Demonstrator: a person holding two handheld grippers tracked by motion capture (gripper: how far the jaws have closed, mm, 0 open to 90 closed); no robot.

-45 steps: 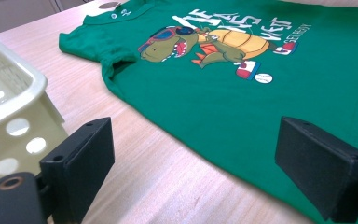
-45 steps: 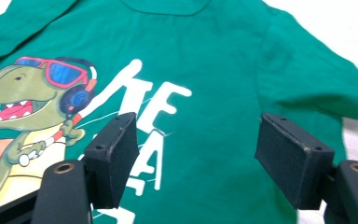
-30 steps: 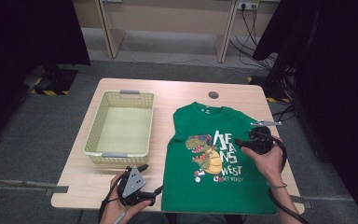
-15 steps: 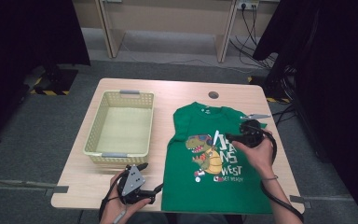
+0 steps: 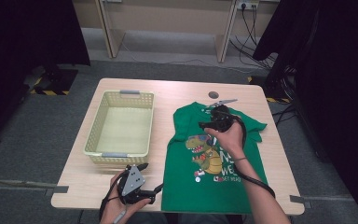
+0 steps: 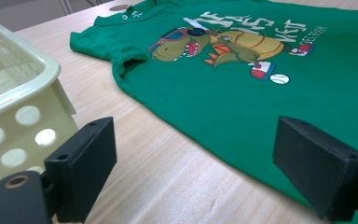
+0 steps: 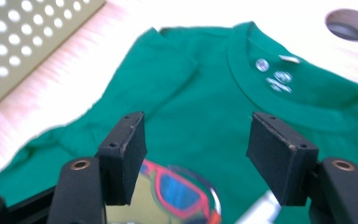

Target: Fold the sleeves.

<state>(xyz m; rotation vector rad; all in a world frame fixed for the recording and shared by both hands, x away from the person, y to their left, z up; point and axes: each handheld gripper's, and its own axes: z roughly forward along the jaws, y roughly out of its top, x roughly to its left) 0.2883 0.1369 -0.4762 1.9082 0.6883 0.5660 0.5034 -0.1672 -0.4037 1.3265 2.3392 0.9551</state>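
High view: basket (image 5: 121,128) beside green shirt (image 5: 214,163).

Your shirt (image 5: 214,158) lies flat on the table (image 5: 177,91), just right of the basket (image 5: 121,126). Your right hand-held gripper (image 5: 210,122) hangs over the shirt's top. Your left hand-held gripper (image 5: 151,177) sits below the basket.

A green shirt (image 5: 214,158) with a dinosaur picture is spread flat on the table (image 5: 177,93). The right tongs (image 5: 216,119) are held over the top of the shirt, near the collar. A yellow basket (image 5: 121,128) is set beside the shirt. The left tongs (image 5: 137,186) are kept at the table's near edge.
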